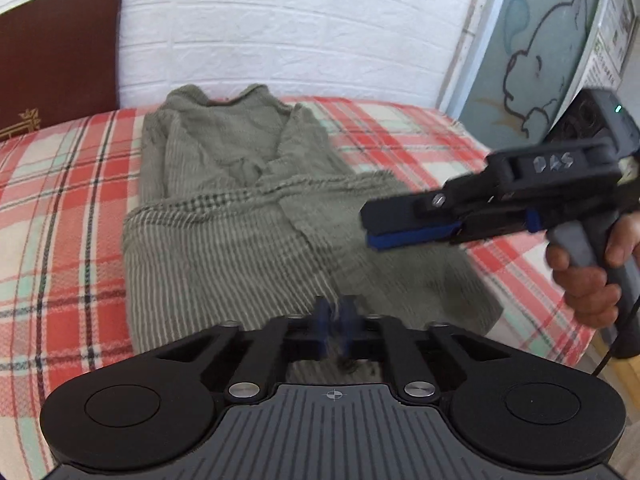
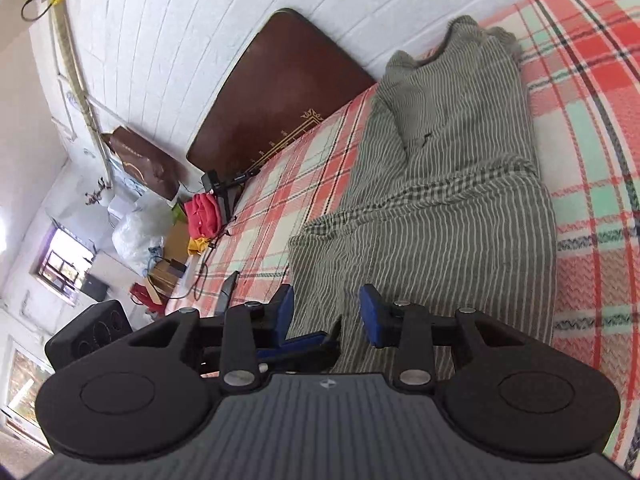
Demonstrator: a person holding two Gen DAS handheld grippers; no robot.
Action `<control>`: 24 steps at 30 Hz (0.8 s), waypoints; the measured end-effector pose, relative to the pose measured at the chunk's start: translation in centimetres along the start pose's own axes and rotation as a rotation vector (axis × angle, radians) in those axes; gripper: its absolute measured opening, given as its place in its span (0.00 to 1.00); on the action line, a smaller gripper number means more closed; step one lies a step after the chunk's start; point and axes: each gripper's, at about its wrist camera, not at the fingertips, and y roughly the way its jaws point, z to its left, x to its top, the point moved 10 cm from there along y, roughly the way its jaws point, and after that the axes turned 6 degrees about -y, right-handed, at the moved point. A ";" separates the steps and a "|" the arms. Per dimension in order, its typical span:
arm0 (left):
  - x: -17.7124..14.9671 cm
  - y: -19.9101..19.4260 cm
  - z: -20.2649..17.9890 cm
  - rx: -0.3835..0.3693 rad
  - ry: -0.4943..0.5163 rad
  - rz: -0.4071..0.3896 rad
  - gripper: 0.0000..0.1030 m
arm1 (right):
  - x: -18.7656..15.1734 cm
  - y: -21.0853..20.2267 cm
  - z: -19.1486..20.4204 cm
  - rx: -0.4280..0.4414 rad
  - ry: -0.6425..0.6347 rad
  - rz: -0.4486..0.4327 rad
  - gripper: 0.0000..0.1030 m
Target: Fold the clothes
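Observation:
A grey-green striped garment (image 1: 256,216) lies on the plaid bed, partly folded, its lower part doubled up over the body. It also shows in the right wrist view (image 2: 448,200). My left gripper (image 1: 335,318) is shut on the garment's near edge, a bit of cloth between its blue pads. My right gripper (image 2: 326,312) is open above the near part of the garment, nothing between its pads. In the left wrist view the right gripper (image 1: 370,224) hovers over the garment's right side, seen edge-on. The left gripper's fingers (image 2: 296,346) show below the right one.
A red, white and mint plaid bedspread (image 1: 60,184) covers the bed. A brown headboard (image 1: 56,48) stands at the left, a white brick wall behind. A door with a cat drawing (image 1: 540,64) is at the right. Bags and clutter (image 2: 160,220) sit beside the bed.

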 end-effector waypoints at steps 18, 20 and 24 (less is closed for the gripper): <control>-1.8 3.0 1.1 -0.011 -0.045 0.012 0.26 | 0.8 4.8 -1.7 -0.013 0.026 0.065 0.22; -1.6 2.9 1.7 -0.040 -0.111 0.004 0.27 | 1.8 4.3 -2.0 -0.013 0.014 0.019 0.14; 0.4 -0.2 3.0 -0.088 -0.192 -0.059 0.66 | 3.6 3.3 -2.5 -0.015 -0.013 -0.069 0.20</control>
